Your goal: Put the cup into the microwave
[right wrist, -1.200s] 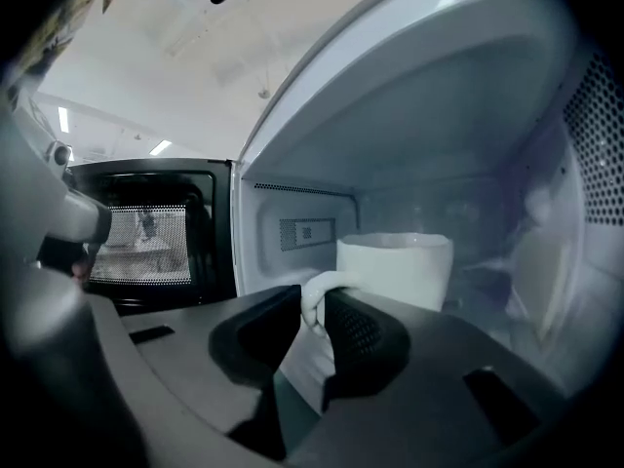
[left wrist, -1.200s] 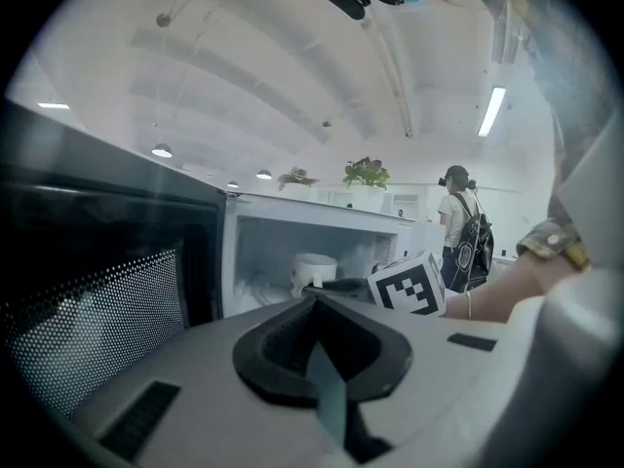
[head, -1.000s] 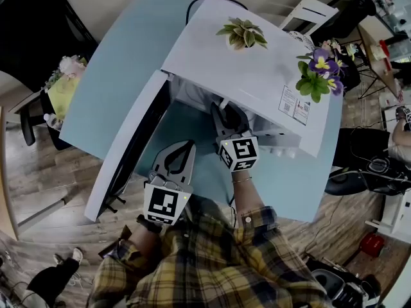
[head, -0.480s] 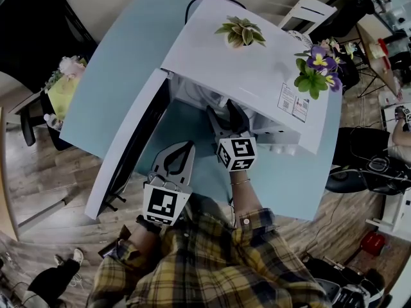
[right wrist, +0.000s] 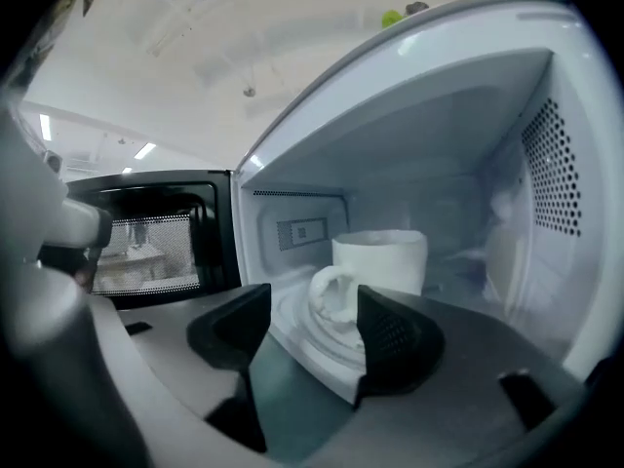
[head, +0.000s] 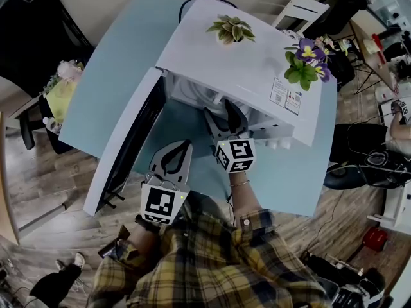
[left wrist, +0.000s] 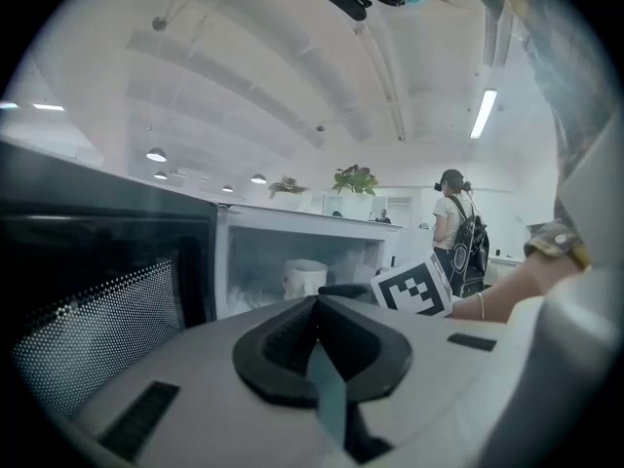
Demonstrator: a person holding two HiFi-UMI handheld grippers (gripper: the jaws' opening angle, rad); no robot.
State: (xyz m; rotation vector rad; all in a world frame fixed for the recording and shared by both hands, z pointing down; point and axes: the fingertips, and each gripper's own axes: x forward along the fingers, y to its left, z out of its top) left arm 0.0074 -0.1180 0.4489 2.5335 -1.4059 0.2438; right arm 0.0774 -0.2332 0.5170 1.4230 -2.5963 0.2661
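- The microwave door [head: 125, 153] stands swung wide to the left, so the opening is free for an arm.
- The left gripper [head: 182, 147] hangs low over the blue tabletop [head: 115, 76], near the person, with its jaws together on nothing. I'd say it's parked clear of the action.
- The right gripper [right wrist: 302, 320] reaches into the mouth of the microwave [head: 237, 56]. Its jaws have just been opening and now stand wide apart, with the cup's handle in the gap and neither pad pressing on it. That reads as a release.
- The cup [right wrist: 380, 266] stands upright on the turntable [right wrist: 292, 322] inside, handle turned to the near side.
- To my eye it's delivered. The jaws now need to back straight out without clipping that handle.
- Two potted plants [head: 230, 29] sit on top, far and right.
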